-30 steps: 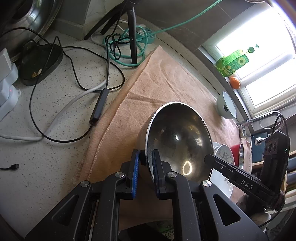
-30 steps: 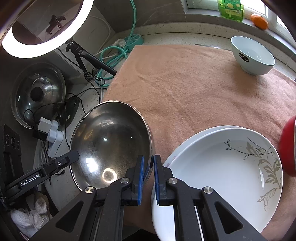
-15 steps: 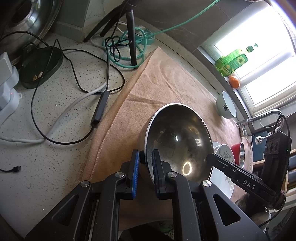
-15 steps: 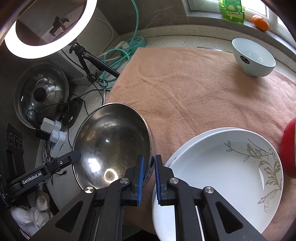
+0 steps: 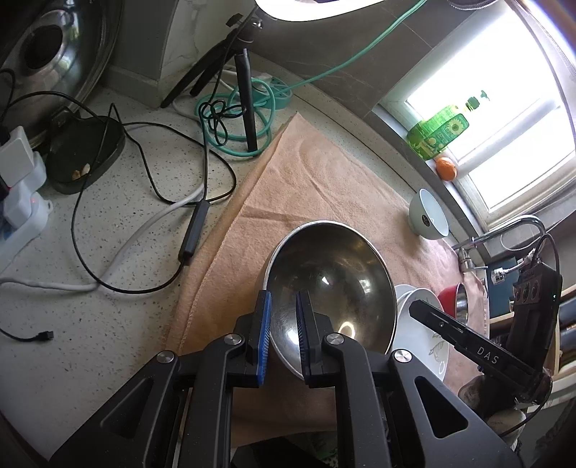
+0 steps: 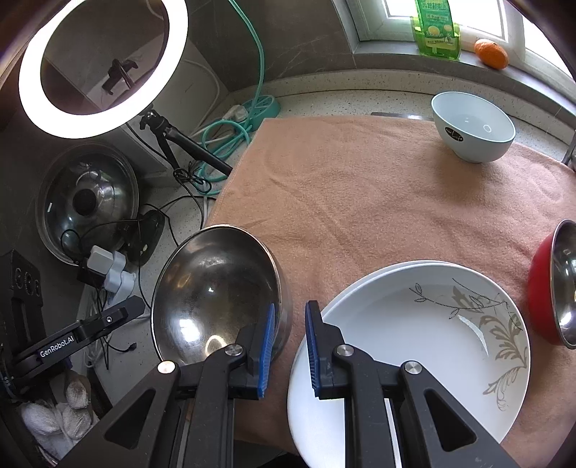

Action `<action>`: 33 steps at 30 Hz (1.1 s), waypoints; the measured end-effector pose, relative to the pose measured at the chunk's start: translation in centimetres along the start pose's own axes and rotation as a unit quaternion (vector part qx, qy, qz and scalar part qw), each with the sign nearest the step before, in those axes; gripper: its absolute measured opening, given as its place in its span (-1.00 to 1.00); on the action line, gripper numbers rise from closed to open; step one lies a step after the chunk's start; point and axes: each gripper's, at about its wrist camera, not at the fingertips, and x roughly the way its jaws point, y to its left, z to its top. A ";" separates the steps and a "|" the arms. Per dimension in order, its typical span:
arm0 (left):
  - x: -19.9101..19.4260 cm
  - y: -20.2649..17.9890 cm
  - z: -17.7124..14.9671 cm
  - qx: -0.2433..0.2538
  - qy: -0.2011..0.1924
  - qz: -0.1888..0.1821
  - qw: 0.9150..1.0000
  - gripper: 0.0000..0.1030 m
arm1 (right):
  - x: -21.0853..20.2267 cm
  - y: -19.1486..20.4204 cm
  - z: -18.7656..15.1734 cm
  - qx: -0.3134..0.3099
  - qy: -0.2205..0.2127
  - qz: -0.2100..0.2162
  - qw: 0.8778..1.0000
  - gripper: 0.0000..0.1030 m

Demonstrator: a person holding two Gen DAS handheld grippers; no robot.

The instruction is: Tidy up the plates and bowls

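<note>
A steel bowl (image 5: 331,280) (image 6: 212,288) is tilted at the left edge of the peach towel (image 6: 360,198). My left gripper (image 5: 283,293) is shut on its near rim. The jaws of my right gripper (image 6: 291,306) are opening. The bowl's right rim sits by the left pad (image 6: 267,338), and neither pad presses on it. Just right of that gripper lie two stacked white plates (image 6: 414,342) (image 5: 432,345), the top one with a leaf pattern. A pale blue bowl (image 6: 471,126) (image 5: 428,216) stands at the towel's far side. A red bowl with a steel lining (image 6: 554,284) is at the right edge.
On the speckled counter left of the towel lie tangled cables (image 5: 151,201), a tripod (image 5: 244,90) carrying a ring light (image 6: 104,68), a power strip (image 6: 108,270) and a glass pot lid (image 6: 86,201). A green bottle (image 6: 435,28) and an orange (image 6: 491,54) sit on the windowsill.
The right gripper's jaws have parted and no longer pinch the steel bowl's rim. The right view has drawn back and up slightly. The left gripper keeps its grip on the bowl.
</note>
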 end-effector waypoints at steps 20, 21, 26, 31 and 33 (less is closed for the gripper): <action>0.4 -6.3 -0.2 0.041 -0.008 -0.028 0.999 -0.65 | -7.8 -6.6 -1.2 0.037 -0.065 -0.022 0.997 -0.68; 0.5 -6.9 -0.2 0.047 -0.010 -0.028 0.998 -0.58 | -8.3 -7.4 -1.2 0.042 -0.069 -0.024 0.996 -0.66; 1.6 -10.3 -0.5 0.085 -0.006 -0.032 0.996 -0.57 | -10.6 -11.0 -1.6 0.068 -0.088 -0.043 0.993 -0.58; 3.2 -13.9 -1.2 0.113 0.007 -0.050 0.992 -0.57 | -12.3 -14.8 -2.0 0.097 -0.098 -0.063 0.988 -0.57; 3.9 -15.2 -1.4 0.121 0.015 -0.058 0.991 -0.57 | -12.8 -16.3 -2.1 0.107 -0.100 -0.072 0.987 -0.57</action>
